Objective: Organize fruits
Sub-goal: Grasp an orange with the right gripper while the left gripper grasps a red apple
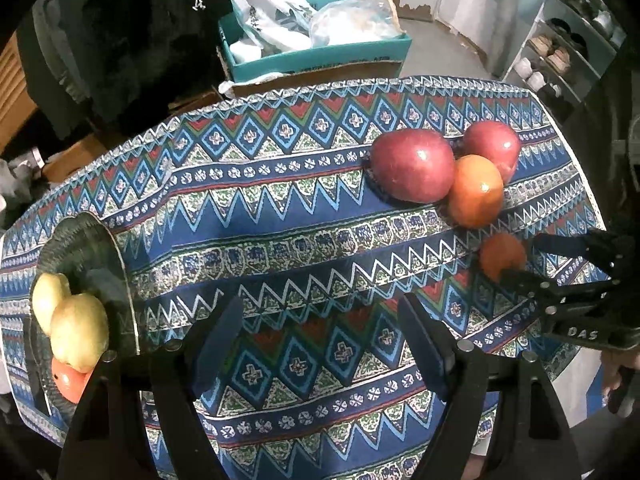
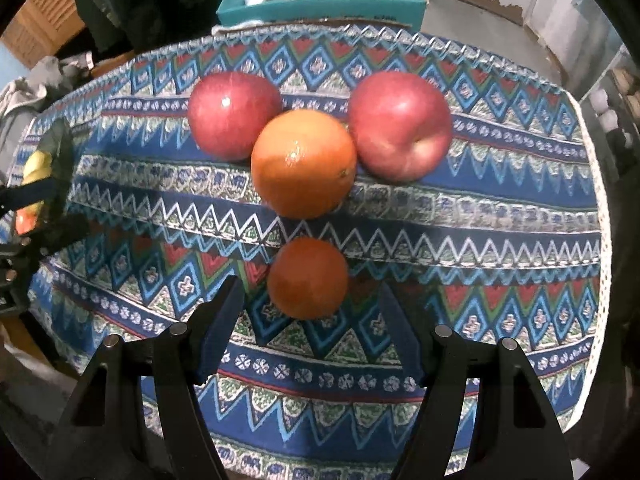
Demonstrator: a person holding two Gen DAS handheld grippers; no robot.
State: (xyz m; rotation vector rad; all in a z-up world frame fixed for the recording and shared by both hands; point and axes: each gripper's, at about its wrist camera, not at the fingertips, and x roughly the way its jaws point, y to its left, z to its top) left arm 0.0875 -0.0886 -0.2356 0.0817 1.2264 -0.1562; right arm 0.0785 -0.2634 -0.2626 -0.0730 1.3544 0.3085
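Fingers (image 2: 224, 320) of both grippers spread wide, right pair flanking blurred small orange (image 2: 308, 278), untouched.

Two red apples sit on the patterned tablecloth (image 2: 500, 208), one to the left (image 2: 234, 114) and one to the right (image 2: 400, 124). Two oranges lie with them: a larger orange (image 2: 304, 162) touching both apples, and a smaller orange (image 2: 308, 278) a little apart on the near side. That makes four loose fruits on the cloth. One dark glass plate (image 1: 86, 240) stands at the cloth's left end, holding two yellow pears (image 1: 78, 330) and one orange-red fruit (image 1: 70, 380), three pieces in all. Two grippers are in view, the left gripper (image 1: 320, 340) and the right gripper (image 2: 310, 326), each with two blue-padded fingers. One teal cardboard box (image 1: 320, 60) sits beyond the table.
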